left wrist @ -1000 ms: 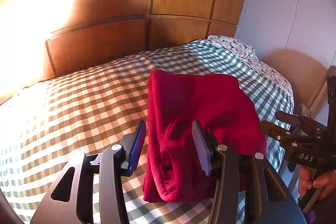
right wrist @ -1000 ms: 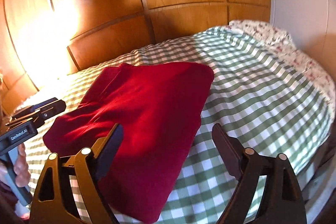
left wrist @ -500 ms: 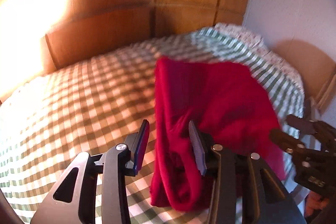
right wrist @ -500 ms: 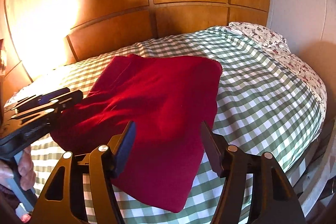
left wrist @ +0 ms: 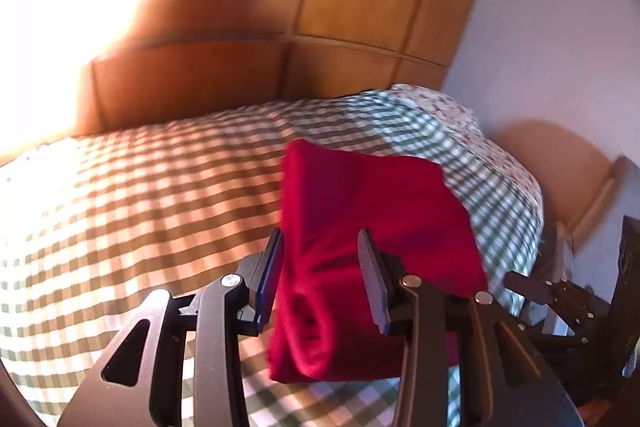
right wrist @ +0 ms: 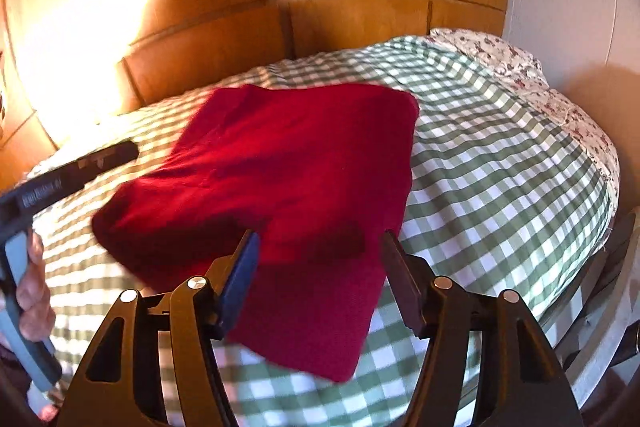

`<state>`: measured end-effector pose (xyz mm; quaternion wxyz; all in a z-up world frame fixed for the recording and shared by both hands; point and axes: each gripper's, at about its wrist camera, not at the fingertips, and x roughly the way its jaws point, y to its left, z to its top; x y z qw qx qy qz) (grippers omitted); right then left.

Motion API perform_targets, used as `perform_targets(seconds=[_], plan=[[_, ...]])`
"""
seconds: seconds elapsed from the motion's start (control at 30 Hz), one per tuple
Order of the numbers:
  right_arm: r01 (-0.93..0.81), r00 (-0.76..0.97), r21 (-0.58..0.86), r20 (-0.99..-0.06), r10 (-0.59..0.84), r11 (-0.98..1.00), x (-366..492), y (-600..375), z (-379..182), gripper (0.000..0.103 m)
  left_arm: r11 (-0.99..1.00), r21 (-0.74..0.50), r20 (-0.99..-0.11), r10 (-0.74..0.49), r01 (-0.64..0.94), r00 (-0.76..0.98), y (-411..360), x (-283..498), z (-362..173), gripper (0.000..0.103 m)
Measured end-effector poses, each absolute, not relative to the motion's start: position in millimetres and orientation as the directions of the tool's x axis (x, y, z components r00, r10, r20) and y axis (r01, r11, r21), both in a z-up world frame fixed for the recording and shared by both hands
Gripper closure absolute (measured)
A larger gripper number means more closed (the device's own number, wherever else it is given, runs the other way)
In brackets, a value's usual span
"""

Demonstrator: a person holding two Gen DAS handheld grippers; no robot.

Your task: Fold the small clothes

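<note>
While the folded red garment (left wrist: pixel 372 227) lies on the checked bedspread (left wrist: pixel 140 207), my left gripper (left wrist: pixel 320 279) has narrowed around its rolled edge, not yet pinching. My right gripper (right wrist: pixel 320 279) stands half open over its near corner.

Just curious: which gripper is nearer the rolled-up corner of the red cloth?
Left. The left gripper straddles the rolled corner of the red cloth; the right gripper straddles the opposite near corner.

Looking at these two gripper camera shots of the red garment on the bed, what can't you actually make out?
- Red garment, right wrist view: its type is unclear, since it is folded and motion-blurred.
- Its near edge, left wrist view: partly hidden behind the left gripper fingers; contact unclear.
- Right gripper, left wrist view: cut off by the frame edge.
- Lettering on the left gripper, right wrist view: blurred, unreadable.
</note>
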<state>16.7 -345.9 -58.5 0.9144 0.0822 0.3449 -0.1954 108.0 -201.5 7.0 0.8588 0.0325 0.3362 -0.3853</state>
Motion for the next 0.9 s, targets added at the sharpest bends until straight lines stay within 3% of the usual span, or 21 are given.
perform_targets(seconds=[0.17, 0.43, 0.53, 0.77, 0.9], plan=[[0.43, 0.598, 0.016, -0.754, -0.271, 0.903, 24.8, -348.2, -96.8, 0.041, 0.739, -0.121, -0.764, -0.496, 0.663, 0.413, -232.2, 125.8, -49.2, 0.065], [0.484, 0.602, 0.061, -0.747, -0.282, 0.873, 19.9, -347.9, -92.2, 0.041, 0.78, -0.162, -0.694, -0.526, 0.605, 0.492, -199.9, 106.7, -23.1, 0.059], [0.513, 0.606, 0.038, -0.724, -0.331, 0.857, 13.0, -338.7, -81.5, 0.034, 0.79, -0.163, -0.679, -0.524, 0.591, 0.513, -190.3, 99.4, -15.8, 0.055], [0.595, 0.599, 0.025, -0.68, -0.423, 0.803, -3.4, -326.1, -67.4, 0.013, 0.829, -0.161, -0.652, -0.496, 0.535, 0.573, -162.8, 84.2, -6.0, 0.031], [0.623, 0.603, 0.014, -0.646, -0.468, 0.782, -10.4, -311.7, -60.8, 0.009, 0.85, -0.159, -0.649, -0.474, 0.503, 0.595, -148.3, 77.1, -4.7, 0.021]])
